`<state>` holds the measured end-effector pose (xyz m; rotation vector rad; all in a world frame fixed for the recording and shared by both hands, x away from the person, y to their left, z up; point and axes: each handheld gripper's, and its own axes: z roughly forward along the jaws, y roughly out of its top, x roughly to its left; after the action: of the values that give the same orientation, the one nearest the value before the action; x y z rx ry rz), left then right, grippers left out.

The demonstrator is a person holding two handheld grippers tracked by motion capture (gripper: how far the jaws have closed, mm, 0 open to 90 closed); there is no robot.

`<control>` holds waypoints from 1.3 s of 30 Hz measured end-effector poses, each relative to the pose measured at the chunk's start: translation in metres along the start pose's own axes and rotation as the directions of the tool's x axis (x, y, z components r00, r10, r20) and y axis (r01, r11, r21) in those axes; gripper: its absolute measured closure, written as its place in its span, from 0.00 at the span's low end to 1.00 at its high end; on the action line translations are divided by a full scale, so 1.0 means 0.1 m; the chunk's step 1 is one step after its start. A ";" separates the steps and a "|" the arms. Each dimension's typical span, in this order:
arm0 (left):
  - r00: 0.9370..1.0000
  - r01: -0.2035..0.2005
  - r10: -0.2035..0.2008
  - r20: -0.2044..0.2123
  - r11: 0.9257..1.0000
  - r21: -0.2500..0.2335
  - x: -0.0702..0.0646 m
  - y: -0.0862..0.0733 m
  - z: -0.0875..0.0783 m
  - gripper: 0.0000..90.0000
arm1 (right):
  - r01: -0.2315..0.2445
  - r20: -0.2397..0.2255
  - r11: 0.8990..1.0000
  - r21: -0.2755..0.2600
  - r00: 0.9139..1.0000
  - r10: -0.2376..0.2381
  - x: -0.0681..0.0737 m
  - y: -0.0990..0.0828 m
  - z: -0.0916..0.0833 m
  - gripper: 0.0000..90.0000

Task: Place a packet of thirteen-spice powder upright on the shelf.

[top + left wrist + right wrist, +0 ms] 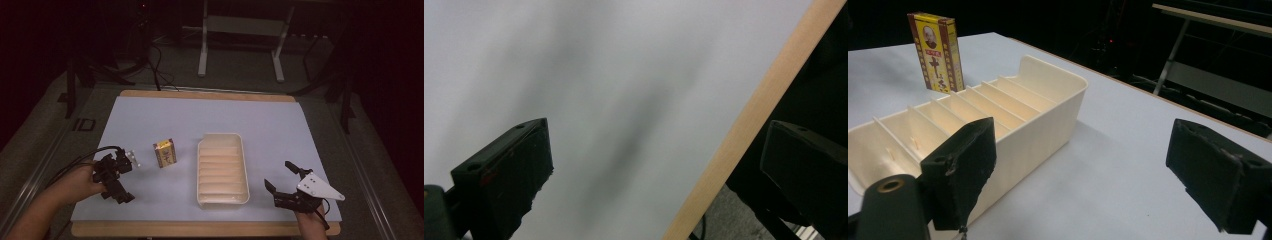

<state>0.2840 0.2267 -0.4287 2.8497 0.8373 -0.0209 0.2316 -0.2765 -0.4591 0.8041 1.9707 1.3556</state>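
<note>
The right gripper (284,181) is spread wide and empty, with the cream plastic tray divided by ribs (1048,75) just beside its left jaw. The small yellow-and-red printed carton (937,51) stands upright beyond the tray. The left gripper (654,165), also wide and empty, straddles the table's wooden edge (744,135). Nudged high, the carton would likely topple.

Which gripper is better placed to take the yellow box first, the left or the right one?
Probably the left. The left gripper, open, sits beside the yellow box with nothing between. The right gripper, also open, has the cream tray in its way.
</note>
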 end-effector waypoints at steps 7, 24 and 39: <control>1.000 -0.008 0.008 0.006 1.000 -0.030 0.06 0.08 -0.11 0.01 | 0.000 -0.001 1.000 -0.001 1.000 0.000 0.00 0.00 0.00 0.14; 1.000 -0.011 0.013 0.017 0.997 -0.083 0.30 0.33 -0.39 0.01 | 0.003 -0.008 1.000 0.007 1.000 -0.002 0.00 -0.01 0.01 0.14; 0.999 -0.047 0.047 -0.001 0.993 -0.112 0.39 0.65 -0.45 0.01 | 0.005 -0.010 1.000 0.001 1.000 -0.005 0.00 0.00 0.01 0.14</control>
<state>0.3501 0.2013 -0.3760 2.7629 0.7460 0.0285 0.2324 -0.2760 -0.4597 0.7930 1.9803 1.3584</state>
